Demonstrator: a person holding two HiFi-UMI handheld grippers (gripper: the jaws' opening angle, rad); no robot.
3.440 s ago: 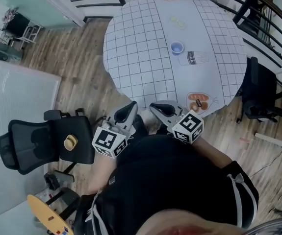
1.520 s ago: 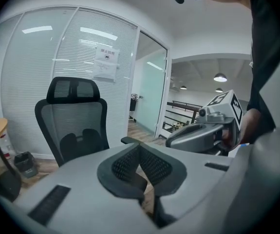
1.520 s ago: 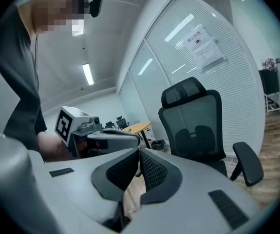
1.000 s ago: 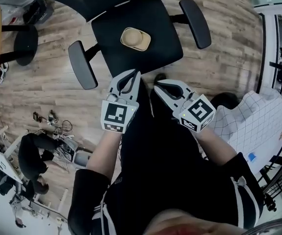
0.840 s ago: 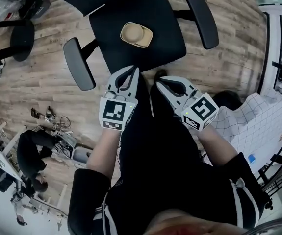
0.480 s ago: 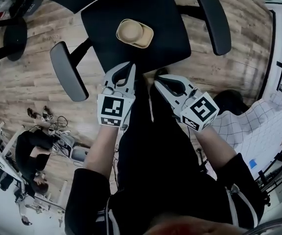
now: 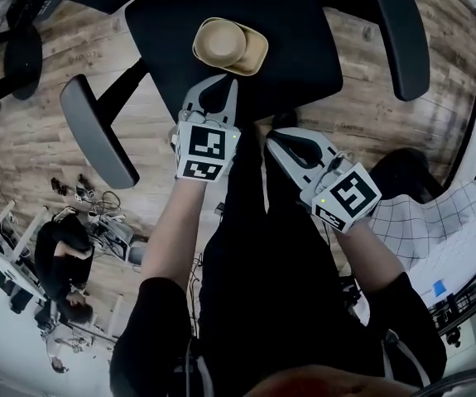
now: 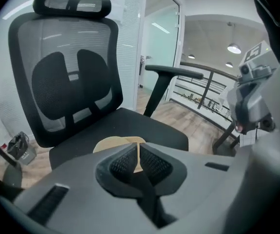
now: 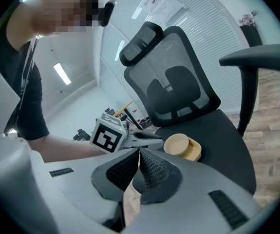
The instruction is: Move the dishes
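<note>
Both came lower: left gripper (image 7: 221, 89) and right gripper (image 7: 277, 141), jaws together and empty, dishes (image 7: 229, 46) just ahead; closed tips might shove them off the seat (image 7: 304, 48).

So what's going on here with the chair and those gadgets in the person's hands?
A person stands over a black office chair with a gripper tool in each hand. On the seat, a round tan bowl rests on a squarish tan dish. The left gripper is just short of them, and the right gripper is further back. Both are shut and empty, so nothing is picked up yet.
</note>
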